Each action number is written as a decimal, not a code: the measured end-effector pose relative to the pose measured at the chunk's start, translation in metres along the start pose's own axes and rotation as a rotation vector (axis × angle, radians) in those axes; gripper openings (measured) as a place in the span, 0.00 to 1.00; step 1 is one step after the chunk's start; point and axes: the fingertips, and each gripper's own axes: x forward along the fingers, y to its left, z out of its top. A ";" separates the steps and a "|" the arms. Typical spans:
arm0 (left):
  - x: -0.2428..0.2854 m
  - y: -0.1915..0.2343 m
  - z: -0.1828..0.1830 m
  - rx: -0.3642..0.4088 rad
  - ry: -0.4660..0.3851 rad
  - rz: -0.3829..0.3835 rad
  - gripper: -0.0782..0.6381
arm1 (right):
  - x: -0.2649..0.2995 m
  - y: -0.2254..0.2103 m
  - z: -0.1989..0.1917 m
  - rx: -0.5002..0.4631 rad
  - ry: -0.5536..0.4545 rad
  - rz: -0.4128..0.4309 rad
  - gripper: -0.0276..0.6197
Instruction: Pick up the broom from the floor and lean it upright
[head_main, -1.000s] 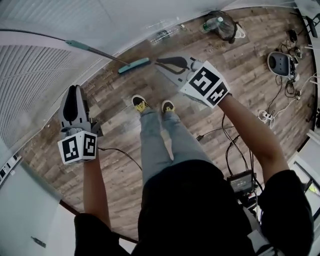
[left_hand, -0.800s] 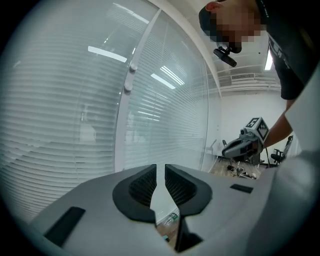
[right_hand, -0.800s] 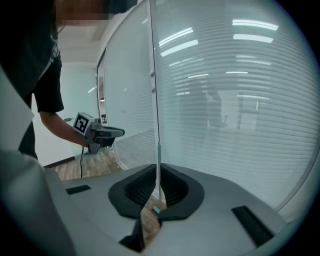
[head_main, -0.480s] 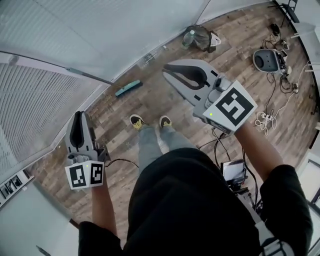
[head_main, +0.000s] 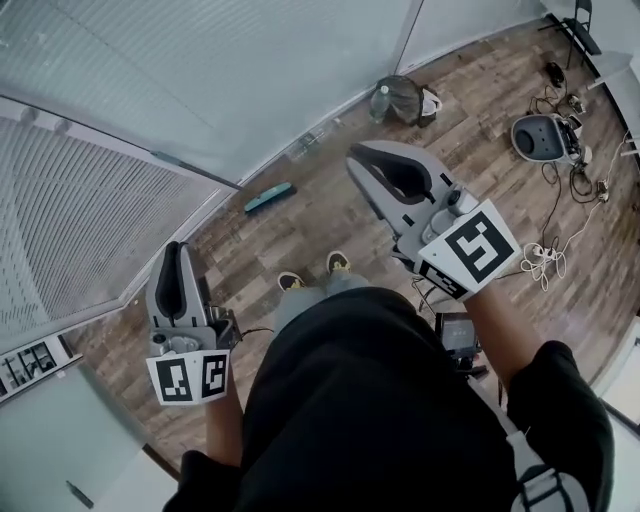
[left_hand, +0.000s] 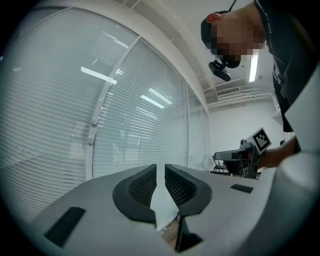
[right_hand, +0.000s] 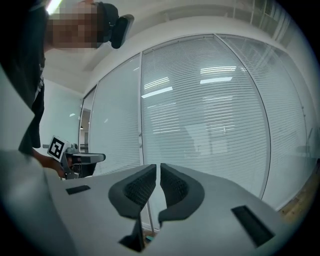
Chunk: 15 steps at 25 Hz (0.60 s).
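Nearest the camera, the left gripper (head_main: 176, 247) and the right gripper (head_main: 356, 160) are held level at either side of the person's dark torso. Each has its jaws drawn together to a thin slit, with nothing between them. Below and between the two grippers, the person's shoes (head_main: 290, 282) stand on the wooden floor (head_main: 330, 215). Ahead of both grippers, between them and far below, the broom (head_main: 270, 198) rests its teal head on the floor at the foot of the glass wall (head_main: 250, 80), and its thin handle slants up against the glass. Beyond the right gripper's tips lies a dark bag (head_main: 400, 98).
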 end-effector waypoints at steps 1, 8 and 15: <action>-0.002 0.000 0.002 -0.005 -0.002 0.003 0.20 | -0.002 0.000 0.002 -0.002 -0.006 -0.005 0.10; -0.019 0.014 0.018 -0.021 -0.026 0.019 0.20 | -0.006 0.012 0.011 -0.015 -0.012 -0.030 0.10; -0.034 0.023 0.022 -0.027 -0.031 0.013 0.20 | -0.002 0.028 0.014 -0.026 -0.001 -0.033 0.10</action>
